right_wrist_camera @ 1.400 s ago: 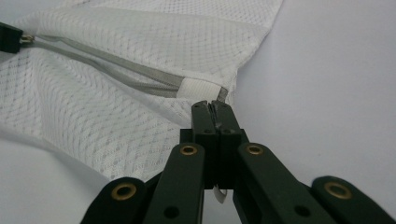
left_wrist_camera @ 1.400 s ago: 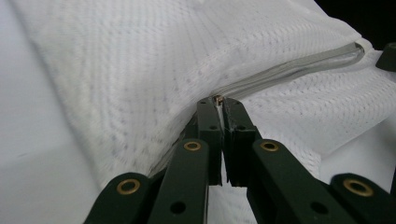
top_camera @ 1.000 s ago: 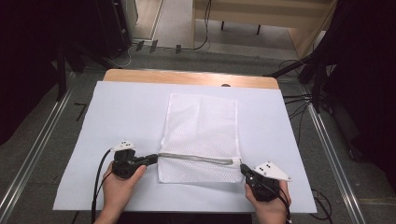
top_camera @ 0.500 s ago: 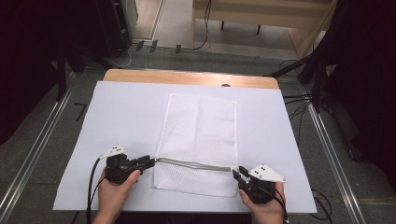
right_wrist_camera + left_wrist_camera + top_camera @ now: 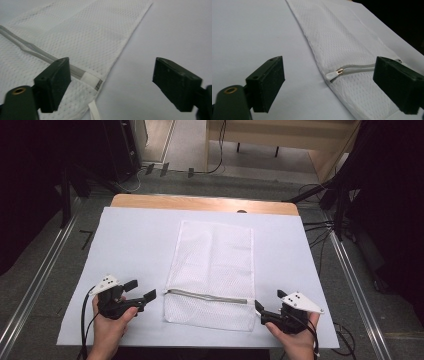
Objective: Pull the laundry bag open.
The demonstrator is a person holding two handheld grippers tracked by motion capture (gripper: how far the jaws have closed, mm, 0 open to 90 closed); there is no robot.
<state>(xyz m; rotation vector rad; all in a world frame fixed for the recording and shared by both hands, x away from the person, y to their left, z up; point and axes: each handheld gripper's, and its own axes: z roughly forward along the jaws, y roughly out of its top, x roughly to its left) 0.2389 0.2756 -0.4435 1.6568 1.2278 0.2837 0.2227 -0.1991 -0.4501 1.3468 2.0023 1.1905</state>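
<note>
A white mesh bag (image 5: 212, 265) lies flat on the white-covered table (image 5: 130, 245), with its grey zipper (image 5: 207, 296) running across near the front end. My left gripper (image 5: 140, 289) stands open just left of the zipper's left end, not touching it. In the left gripper view the mesh bag (image 5: 344, 45) and the zipper pull (image 5: 336, 73) lie between the open jaws of the left gripper (image 5: 332, 83). My right gripper (image 5: 270, 300) is open just right of the bag's front right corner. In the right gripper view the zipper's end (image 5: 91, 79) sits by the left jaw of the right gripper (image 5: 113, 83).
The table's wooden far edge (image 5: 200, 203) shows beyond the white sheet. Metal rails (image 5: 35, 285) run along the floor on both sides, and cables (image 5: 320, 227) lie at the right. Bare sheet flanks the bag left and right.
Both grippers held the zipper ends and drew the bag toward the person. They have now let go, opened and moved a little outward. The bag lies flat.
</note>
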